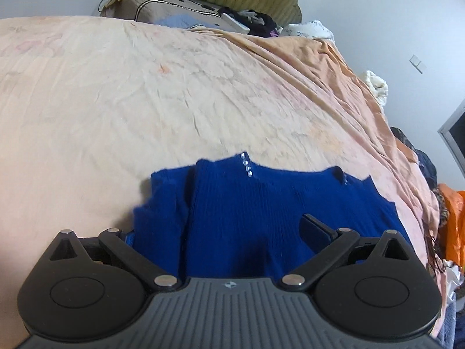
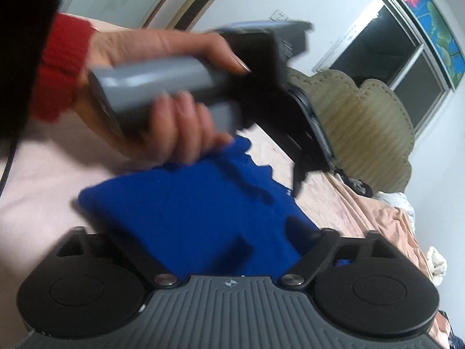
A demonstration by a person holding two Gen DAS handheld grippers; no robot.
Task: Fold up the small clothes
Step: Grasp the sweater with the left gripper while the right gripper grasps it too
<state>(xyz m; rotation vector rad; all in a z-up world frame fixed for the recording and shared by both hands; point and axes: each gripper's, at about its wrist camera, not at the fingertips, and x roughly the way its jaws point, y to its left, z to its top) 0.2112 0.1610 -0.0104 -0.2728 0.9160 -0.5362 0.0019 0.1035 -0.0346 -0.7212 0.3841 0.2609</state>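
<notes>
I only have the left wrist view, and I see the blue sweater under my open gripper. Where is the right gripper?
Observer: The right gripper is low over the blue sweater, with cloth between its fingers. Blur hides whether they press.
Operator: What is holding the left gripper?
Observer: A hand with a red cuff is wrapped round its grey handle, above the sweater.
Operator: What is behind it?
Observer: A dark window in the wall beyond the bed.
</notes>
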